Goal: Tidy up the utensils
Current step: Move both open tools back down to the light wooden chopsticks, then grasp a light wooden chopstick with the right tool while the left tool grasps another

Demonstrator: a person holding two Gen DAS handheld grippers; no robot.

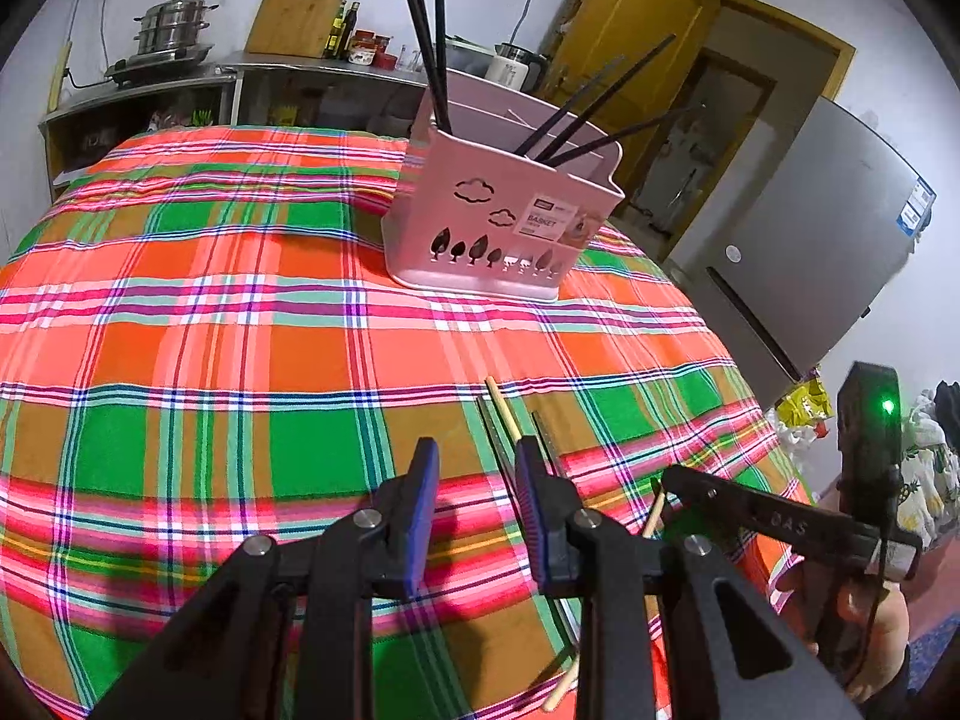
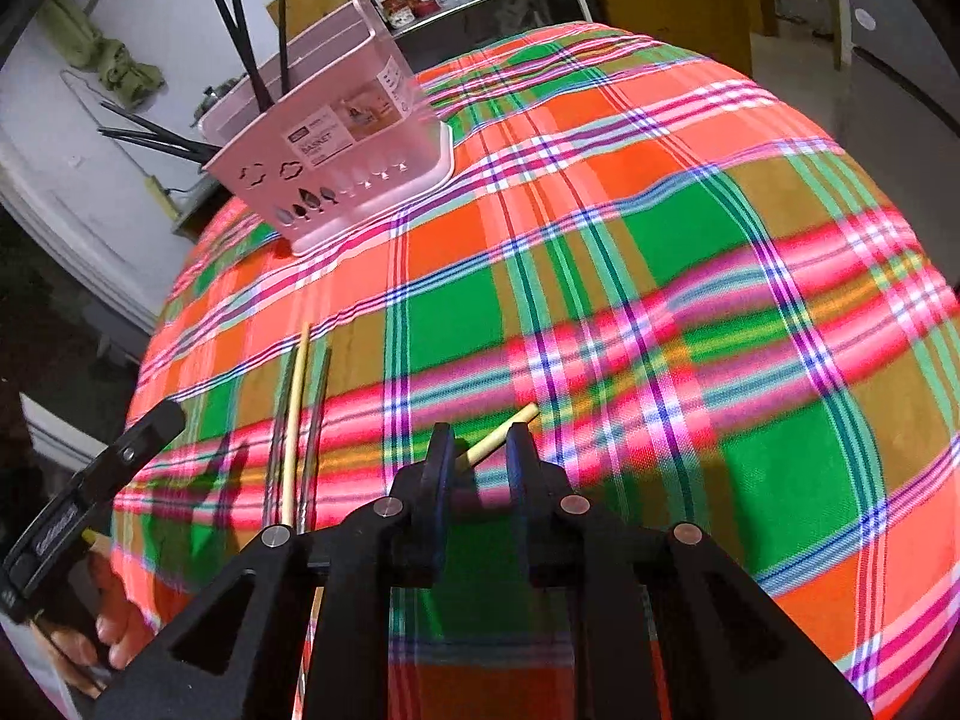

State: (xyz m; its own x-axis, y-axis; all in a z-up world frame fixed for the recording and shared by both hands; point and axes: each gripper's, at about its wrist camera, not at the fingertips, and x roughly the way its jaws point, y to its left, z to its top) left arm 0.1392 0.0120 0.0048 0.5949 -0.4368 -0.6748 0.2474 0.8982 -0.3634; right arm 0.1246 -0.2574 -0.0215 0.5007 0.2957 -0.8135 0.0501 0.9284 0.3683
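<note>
The bamboo chopstick (image 2: 501, 437) lay on the worktop (image 2: 660, 240) between my right fingers (image 2: 477, 456), crossing them slantwise, tip past the right one; they stood apart, unclamped. My left fingers (image 1: 474, 480), empty and apart, were farther off.

A home kitchen: steamer pot (image 1: 174, 24), cutting board (image 1: 300, 6), fridge (image 1: 810, 228), kettle (image 1: 510, 63).

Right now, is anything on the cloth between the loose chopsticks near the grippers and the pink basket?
Nothing visible. Only bare plaid tablecloth lies between the loose chopsticks and the pink basket. The black chopsticks already in the basket lean over its rim, which might crowd the opening.
</note>
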